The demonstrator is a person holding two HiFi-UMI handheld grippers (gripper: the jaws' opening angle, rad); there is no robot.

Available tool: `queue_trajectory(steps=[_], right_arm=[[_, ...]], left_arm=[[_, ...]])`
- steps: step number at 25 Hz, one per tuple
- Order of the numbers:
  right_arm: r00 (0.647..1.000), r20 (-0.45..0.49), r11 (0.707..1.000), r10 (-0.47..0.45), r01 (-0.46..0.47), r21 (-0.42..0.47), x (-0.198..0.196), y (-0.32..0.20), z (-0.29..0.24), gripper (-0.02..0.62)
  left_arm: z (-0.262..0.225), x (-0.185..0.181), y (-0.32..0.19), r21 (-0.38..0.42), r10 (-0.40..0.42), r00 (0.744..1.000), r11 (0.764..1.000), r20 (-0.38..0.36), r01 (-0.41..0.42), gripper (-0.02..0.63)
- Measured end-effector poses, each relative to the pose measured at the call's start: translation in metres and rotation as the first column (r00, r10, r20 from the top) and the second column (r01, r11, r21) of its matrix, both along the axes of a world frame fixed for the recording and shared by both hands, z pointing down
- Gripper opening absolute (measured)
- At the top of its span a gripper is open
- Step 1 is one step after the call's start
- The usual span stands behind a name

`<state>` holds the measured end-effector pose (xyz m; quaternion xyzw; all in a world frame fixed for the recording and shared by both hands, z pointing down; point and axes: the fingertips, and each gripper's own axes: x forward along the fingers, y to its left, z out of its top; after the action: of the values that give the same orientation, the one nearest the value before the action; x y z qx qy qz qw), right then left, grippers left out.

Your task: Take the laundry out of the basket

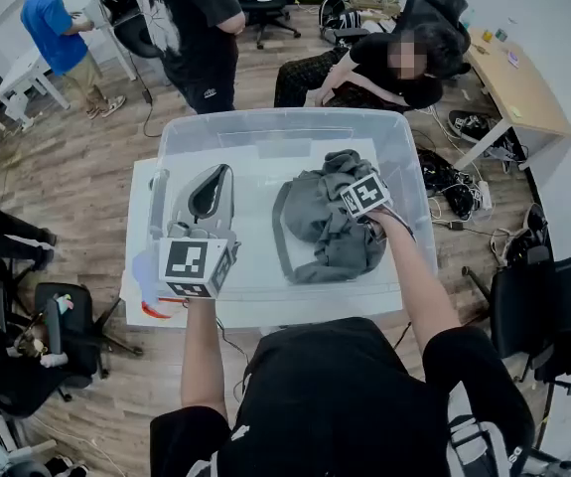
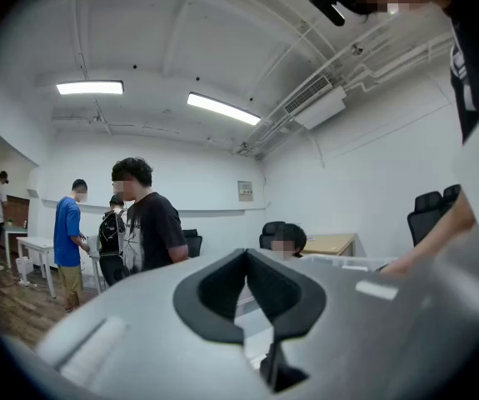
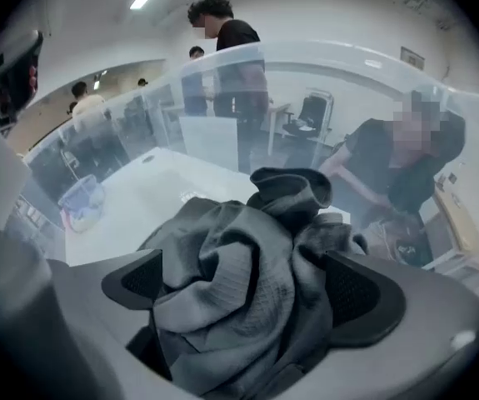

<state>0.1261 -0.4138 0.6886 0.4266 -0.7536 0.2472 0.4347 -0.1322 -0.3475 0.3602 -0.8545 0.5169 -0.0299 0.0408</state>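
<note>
A clear plastic basket stands on a white table, and its wall rises around the right gripper view. A crumpled grey garment lies in its right half. My right gripper points steeply down into the basket. Its jaws stand wide open and the grey garment bulges up between the two black pads. My left gripper hovers level over the basket's left half. It is shut with nothing in it.
The white table carries a small blue and red object at its left edge. People stand beyond the basket and one sits at the back right. Office chairs and a wooden desk ring the table.
</note>
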Motion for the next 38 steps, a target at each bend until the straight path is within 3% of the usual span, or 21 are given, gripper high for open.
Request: queue_trajectory(steps=[14, 23, 29, 33, 36, 38], right_arm=[[0.992, -0.122, 0.991, -0.016, 0.000, -0.134, 0.004, -0.003, 0.078, 0.597], [0.985, -0.170, 0.989, -0.024, -0.001, -0.148, 0.007, -0.004, 0.100, 0.597], [0.976, -0.214, 0.995, -0.023, 0.000, -0.103, 0.009, -0.010, 0.104, 0.586], [0.975, -0.223, 0.996, -0.011, -0.009, -0.089, 0.008, -0.011, 0.102, 0.494], [0.973, -0.232, 0.996, 0.007, -0.027, -0.085, 0.009, -0.011, 0.099, 0.322], [0.971, -0.238, 0.996, 0.014, -0.035, -0.085, 0.009, -0.009, 0.099, 0.253]], left_arm=[[0.011, 0.001, -0.003, -0.024, -0.019, 1.000, 1.000, 0.024, 0.020, 0.008], [0.012, -0.004, -0.004, -0.032, -0.041, 0.999, 0.999, 0.016, 0.041, 0.008], [0.018, -0.005, -0.006, -0.043, -0.046, 0.999, 0.998, 0.021, 0.047, 0.008], [0.021, -0.003, -0.006, -0.050, -0.045, 0.999, 0.998, 0.022, 0.046, 0.008], [0.021, -0.002, -0.007, -0.051, -0.045, 0.999, 0.998, 0.022, 0.046, 0.008], [0.021, -0.002, -0.007, -0.052, -0.046, 0.999, 0.998, 0.023, 0.047, 0.008]])
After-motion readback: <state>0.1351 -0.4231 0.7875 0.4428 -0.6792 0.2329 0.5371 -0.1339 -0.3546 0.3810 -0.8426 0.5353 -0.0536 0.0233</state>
